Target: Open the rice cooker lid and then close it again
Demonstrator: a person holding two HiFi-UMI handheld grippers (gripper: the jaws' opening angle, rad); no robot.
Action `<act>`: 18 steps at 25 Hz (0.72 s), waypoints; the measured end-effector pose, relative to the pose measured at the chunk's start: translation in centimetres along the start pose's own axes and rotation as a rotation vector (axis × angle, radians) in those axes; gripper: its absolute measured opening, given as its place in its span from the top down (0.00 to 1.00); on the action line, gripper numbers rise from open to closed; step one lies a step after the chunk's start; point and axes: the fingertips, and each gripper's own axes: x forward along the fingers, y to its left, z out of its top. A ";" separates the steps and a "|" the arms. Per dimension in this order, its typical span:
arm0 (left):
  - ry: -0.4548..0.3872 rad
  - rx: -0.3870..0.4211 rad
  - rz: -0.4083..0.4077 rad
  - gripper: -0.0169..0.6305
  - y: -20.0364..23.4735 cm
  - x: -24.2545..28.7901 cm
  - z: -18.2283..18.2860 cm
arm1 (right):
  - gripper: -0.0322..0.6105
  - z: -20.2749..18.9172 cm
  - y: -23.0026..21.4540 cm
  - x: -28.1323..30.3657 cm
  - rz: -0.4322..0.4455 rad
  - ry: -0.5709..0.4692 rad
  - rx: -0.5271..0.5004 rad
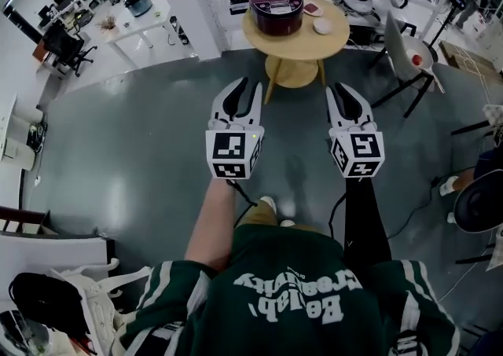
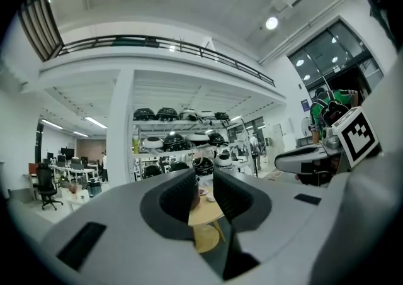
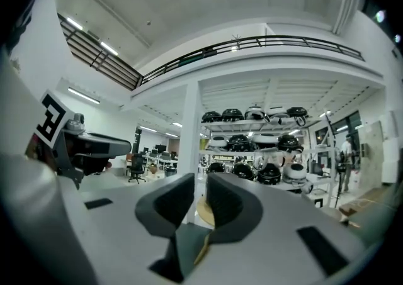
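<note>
Counted one rice cooker [image 1: 275, 5], lid down, on the round desk [image 1: 295, 42]. Counted two small dishes on the same desk: pinkish dish [image 1: 313, 9], white dish [image 1: 323, 26]; contents possibly none, too small to tell. Logged two tongs well short of the desk: left tongs [image 1: 247, 89], right tongs [image 1: 341, 92], both slightly parted, gripping nothing.

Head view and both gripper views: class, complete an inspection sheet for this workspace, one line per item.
Surface: round wooden table, ahead of the person across grey floor.
Job's things: maroon rice cooker on the table, lid down.
Clutter: white dish and pink dish beside the cooker.
Grippers: left claw and right claw open, empty, short of the table.
Cables: black cable hanging below the left claw.
Surroundings: desks at left, chair at right, shelving behind the table.
</note>
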 end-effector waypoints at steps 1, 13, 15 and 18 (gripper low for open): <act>0.002 0.000 0.000 0.84 0.3 0.7 -0.2 | 0.84 0.0 -0.3 0.7 -0.001 -0.002 0.001; 0.003 -0.016 -0.024 0.84 6.7 14.9 -3.3 | 0.84 -2.0 -5.3 15.1 -0.022 0.008 -0.009; 0.004 -0.011 -0.041 0.84 8.1 18.0 -3.3 | 0.84 -1.8 -6.1 18.4 -0.023 0.011 -0.008; 0.001 0.001 -0.060 0.84 10.7 22.4 -2.7 | 0.84 -1.0 -7.0 23.6 -0.022 0.014 -0.017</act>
